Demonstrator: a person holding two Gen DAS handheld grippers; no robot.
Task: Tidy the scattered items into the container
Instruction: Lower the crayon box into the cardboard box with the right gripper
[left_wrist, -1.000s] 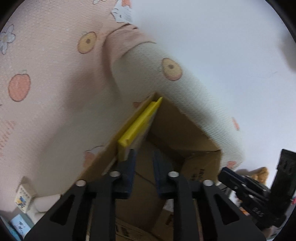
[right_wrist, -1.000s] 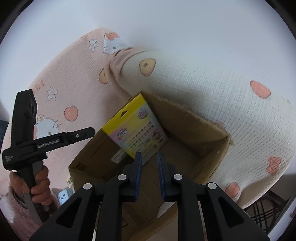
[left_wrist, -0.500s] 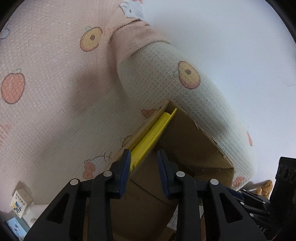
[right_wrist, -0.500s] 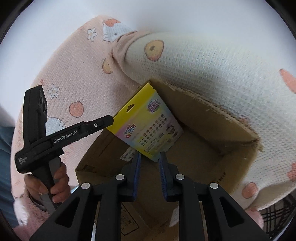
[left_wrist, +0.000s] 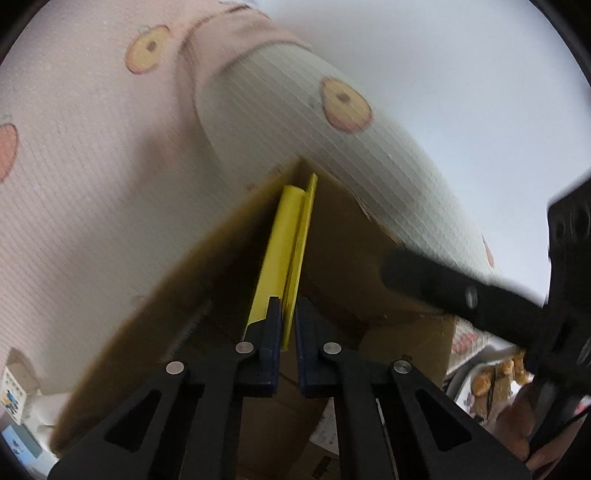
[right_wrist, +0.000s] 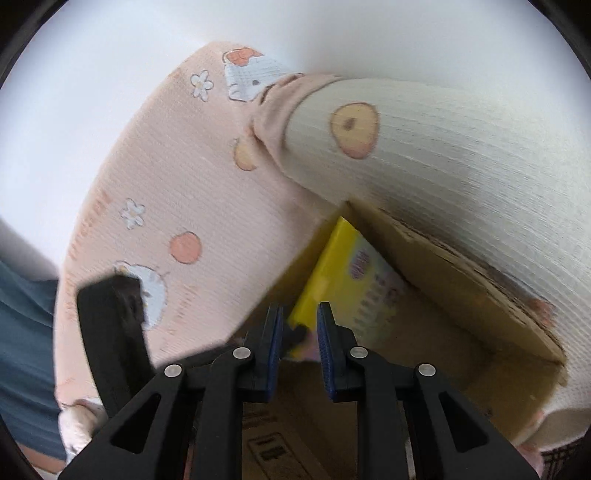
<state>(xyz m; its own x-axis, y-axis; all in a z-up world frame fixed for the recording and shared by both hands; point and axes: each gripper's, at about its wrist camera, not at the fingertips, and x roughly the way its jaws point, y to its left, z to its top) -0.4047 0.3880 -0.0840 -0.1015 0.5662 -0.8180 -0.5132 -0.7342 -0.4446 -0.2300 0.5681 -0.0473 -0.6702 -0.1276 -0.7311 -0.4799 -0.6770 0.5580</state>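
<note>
Where half a second ago the left gripper (left_wrist: 285, 321) straddled the yellow pack (left_wrist: 286, 251) with jaws apart, now closed on its lower edge. Pack standing on edge inside the box (left_wrist: 343, 258), against the left wall, near the far corner. Right gripper (right_wrist: 299, 325) at its narrowest, holding nothing, poised over the box. Probably a nudge to seat the pack flat; other items to follow.

Pink fruit-print sofa cover (right_wrist: 155, 206), cream cushion (right_wrist: 461, 147) beside it, plain white wall (right_wrist: 332, 37) behind, soft even light.
</note>
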